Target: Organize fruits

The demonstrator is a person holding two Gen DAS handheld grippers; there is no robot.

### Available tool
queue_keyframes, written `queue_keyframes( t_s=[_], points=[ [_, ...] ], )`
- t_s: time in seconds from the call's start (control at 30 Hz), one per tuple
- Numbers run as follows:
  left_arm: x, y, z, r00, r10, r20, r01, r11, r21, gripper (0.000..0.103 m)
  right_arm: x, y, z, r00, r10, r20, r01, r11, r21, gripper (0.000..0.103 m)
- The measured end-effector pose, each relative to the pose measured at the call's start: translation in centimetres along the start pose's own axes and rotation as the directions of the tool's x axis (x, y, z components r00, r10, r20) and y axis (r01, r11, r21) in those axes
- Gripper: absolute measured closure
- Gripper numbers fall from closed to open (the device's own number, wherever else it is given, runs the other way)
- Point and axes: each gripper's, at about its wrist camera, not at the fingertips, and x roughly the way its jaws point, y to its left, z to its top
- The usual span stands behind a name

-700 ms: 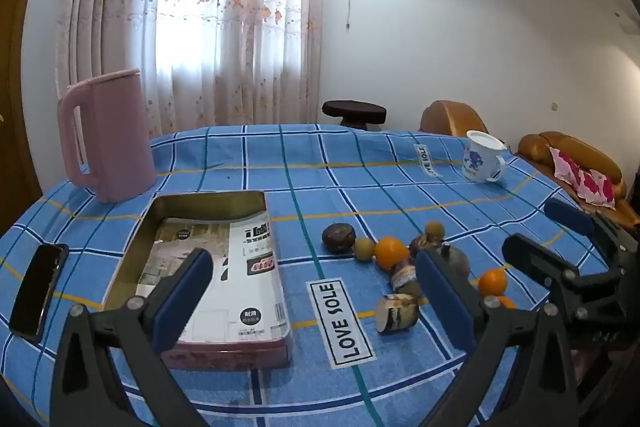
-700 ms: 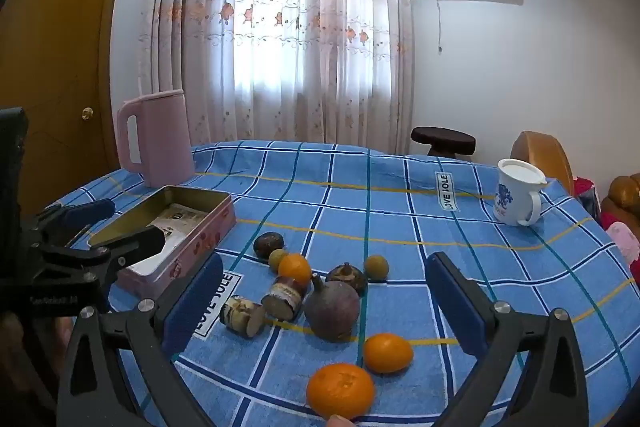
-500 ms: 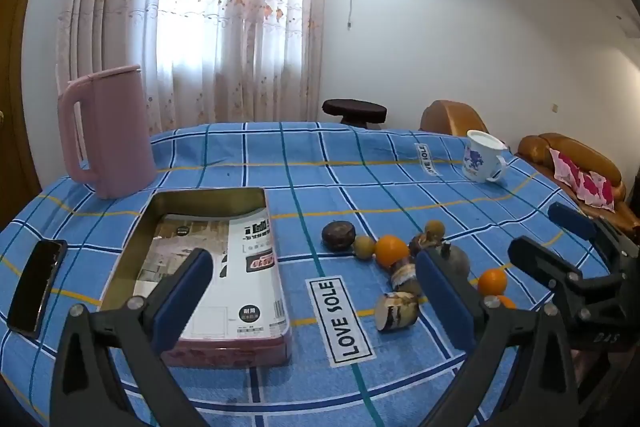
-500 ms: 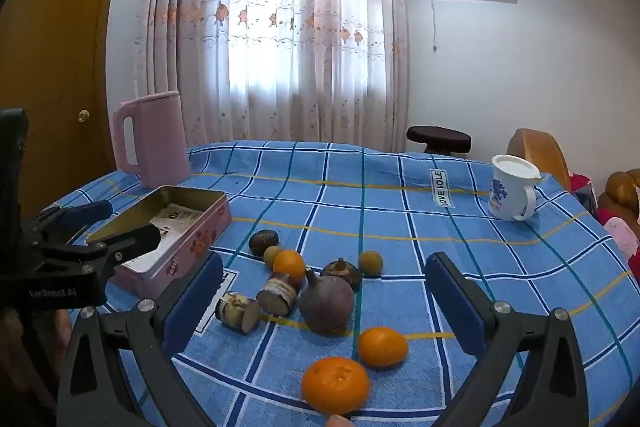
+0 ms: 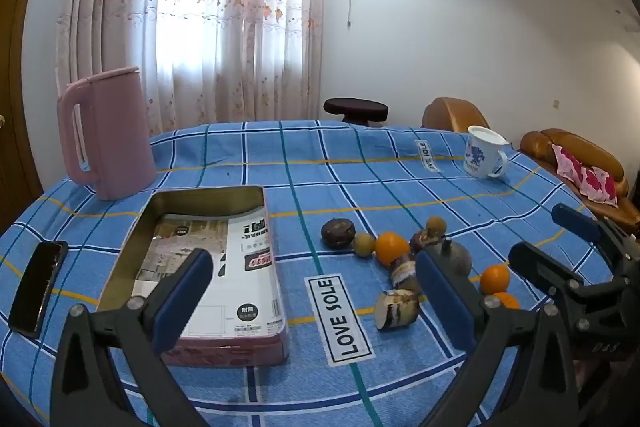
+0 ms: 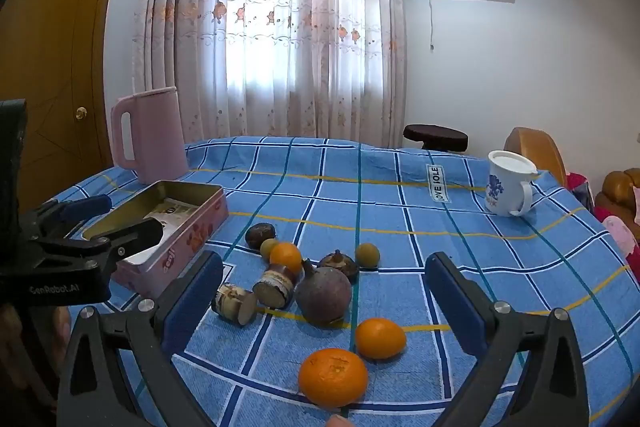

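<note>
Evidently nothing gripped: left gripper (image 5: 312, 303) and right gripper (image 6: 324, 297) both spread wide and empty, fruits loose at frame centre on the blue cloth, nearest orange (image 6: 333, 377) lower centre, likely firm, light, prone to rolling—pinch across its middle.

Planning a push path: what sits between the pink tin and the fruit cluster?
Only bare tablecloth with a "LOVE SOLE" label lies between the pink tin and the fruit cluster, clearest in the left wrist view.
</note>
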Motion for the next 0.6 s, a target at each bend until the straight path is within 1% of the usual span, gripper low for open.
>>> queue_keyframes(
  t_s=[0.6],
  points=[
    [0.00,-0.44,-0.17,1.000,0.005,0.001,-0.005,1.000,0.006,0.000,0.07,0.42,-0.05,1.000,0.006,-0.001,-0.006,1.000,0.000,0.001]
  ],
)
